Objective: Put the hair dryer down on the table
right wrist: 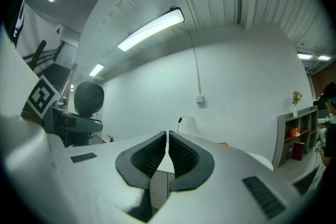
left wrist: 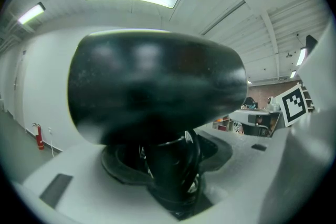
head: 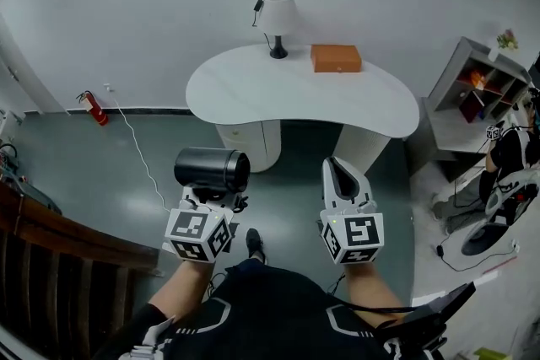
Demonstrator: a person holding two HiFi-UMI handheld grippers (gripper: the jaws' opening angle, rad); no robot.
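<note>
Rising above the left gripper point(head: 213, 200), the hair dryer point(head: 211, 169) is clamped by its handle. The right gripper point(right wrist: 167, 139) is held closed and empty, the table point(head: 278, 88) ahead of both.

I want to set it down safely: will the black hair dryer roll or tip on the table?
The hair dryer may well roll, as its body looks round. It seems top-heavy: the left tongs grip a thin handle under that wide body.

White lamp point(head: 277, 17) stands just left of orange box point(head: 336, 58). Red fire extinguisher point(head: 95, 109) sits at wall base, left. Shelf unit point(head: 477, 88) stands at right.
</note>
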